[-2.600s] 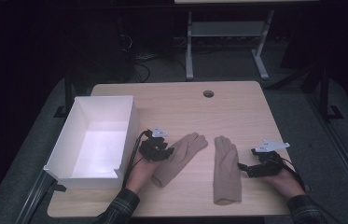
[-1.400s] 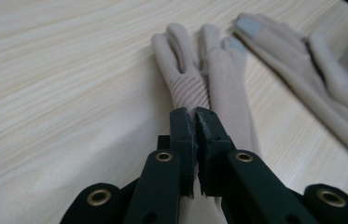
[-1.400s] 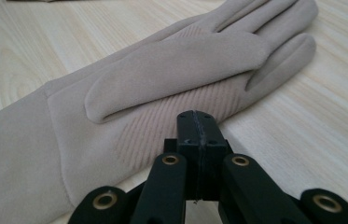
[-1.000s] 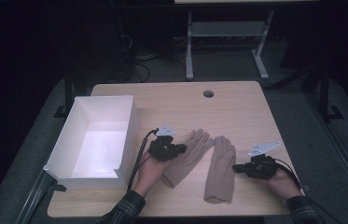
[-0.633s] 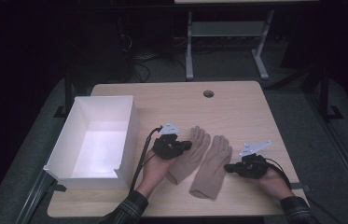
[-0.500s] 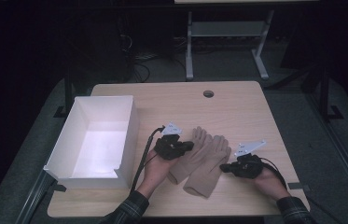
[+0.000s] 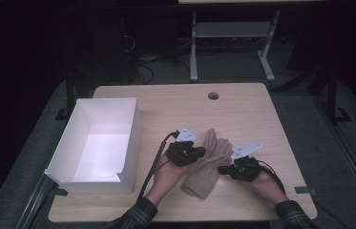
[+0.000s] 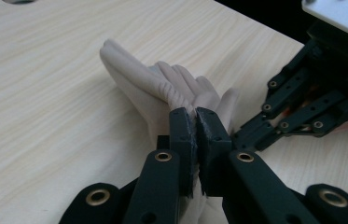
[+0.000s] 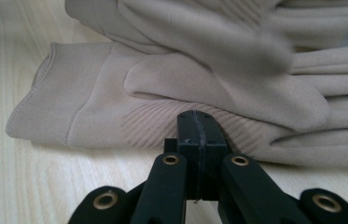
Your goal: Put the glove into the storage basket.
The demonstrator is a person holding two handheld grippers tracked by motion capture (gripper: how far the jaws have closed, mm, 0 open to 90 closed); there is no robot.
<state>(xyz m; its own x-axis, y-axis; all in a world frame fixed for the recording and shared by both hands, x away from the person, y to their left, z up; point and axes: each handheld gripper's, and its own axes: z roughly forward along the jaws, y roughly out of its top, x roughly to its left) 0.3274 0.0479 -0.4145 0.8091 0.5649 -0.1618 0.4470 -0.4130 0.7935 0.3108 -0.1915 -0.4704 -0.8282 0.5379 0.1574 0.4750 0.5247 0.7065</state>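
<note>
Two tan gloves [image 7: 207, 164] lie stacked; the left gripper [image 8: 196, 122] pinches one, and the right gripper [image 9: 198, 125] is closed tight at the gloves' edge.

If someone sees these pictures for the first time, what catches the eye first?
The beige gloves lie stacked near the table's front edge, the left gripper and right gripper closing in from either side. The left gripper is shut on glove fabric. A white box stands open at the table's left.

Two beige knit gloves [image 7: 207, 164] lie stacked together on the pale wooden surface [image 7: 242, 109], fingers pointing away, cuffs toward the near edge.
</note>
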